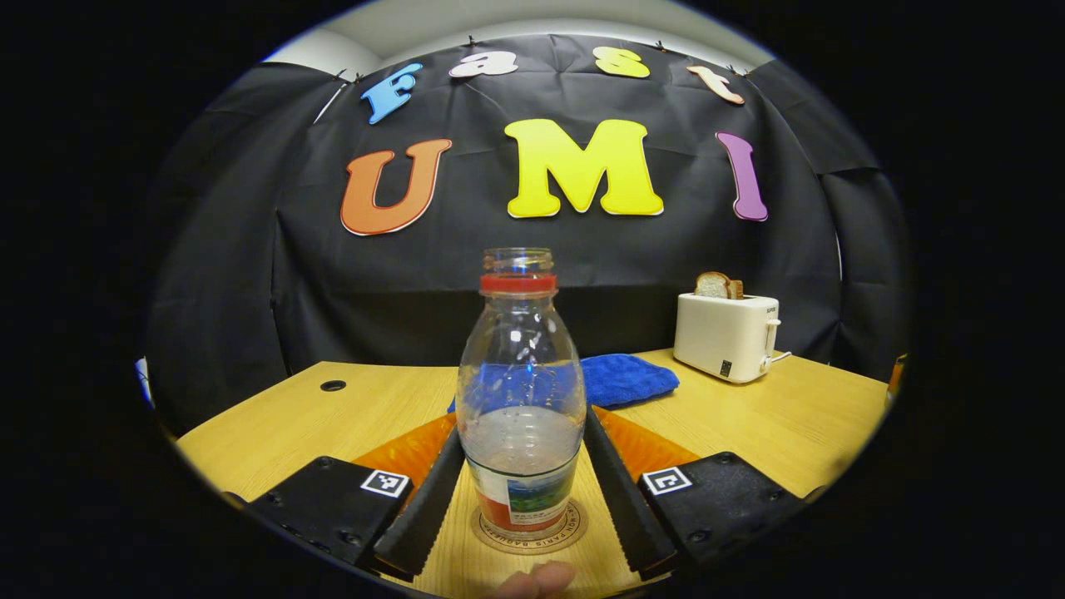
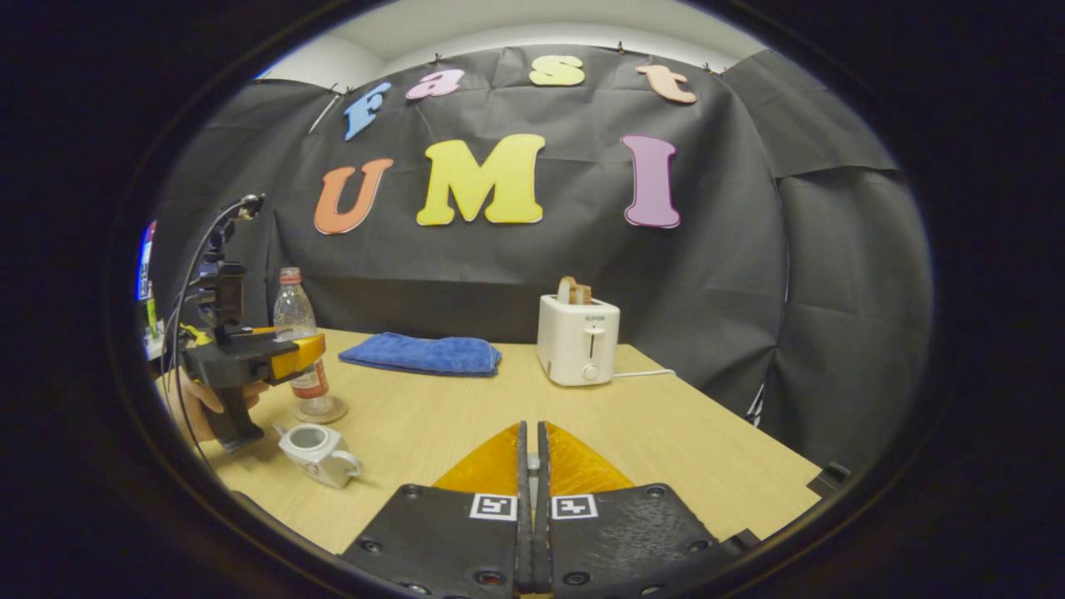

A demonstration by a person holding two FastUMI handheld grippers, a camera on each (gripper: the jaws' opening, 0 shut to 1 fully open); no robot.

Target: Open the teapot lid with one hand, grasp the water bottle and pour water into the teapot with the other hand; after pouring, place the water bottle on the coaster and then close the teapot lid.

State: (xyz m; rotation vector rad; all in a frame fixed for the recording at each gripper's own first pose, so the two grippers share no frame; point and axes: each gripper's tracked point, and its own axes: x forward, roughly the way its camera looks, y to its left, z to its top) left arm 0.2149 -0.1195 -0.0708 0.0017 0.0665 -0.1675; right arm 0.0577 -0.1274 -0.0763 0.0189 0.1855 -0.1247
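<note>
A: What does the bottle (image 1: 521, 399) look like in the left gripper view?

B: Clear ribbed plastic, rounded shoulders, a red ring at the neck, no cap on the mouth. It is about a third full of water, with a printed label low down. It stands upright at the centre of the frame on a round coaster (image 1: 530, 527) with lettering around its rim.

A: And the left gripper (image 1: 522, 487)?

B: Its jaws are apart, one toothed finger on each side of the bottle's lower half. They lie right alongside the plastic, but I cannot tell whether they press on it. A fingertip (image 1: 537, 578) shows at the bottom edge.

A: Where is the teapot (image 2: 316, 453)?

B: In the right gripper view, lower left: a small white glazed pot with a handle, its top open. I cannot make out what is inside. It sits on the pale wood-grain bench (image 2: 666, 433) just in front of the coaster and bottle, near the hand (image 2: 195, 399) holding the left gripper.

A: The right gripper (image 2: 532, 466)?

B: Jaws together at bottom centre. A thin sliver shows between them; I cannot tell what it is.

A: Anything else around?

B: A folded blue fluffy towel (image 2: 424, 353) lies behind the bottle, and a cream boxy toaster (image 2: 580, 339) with a slice of bread (image 2: 572, 290) standing in its slot sits right of centre, its cord trailing right.
</note>
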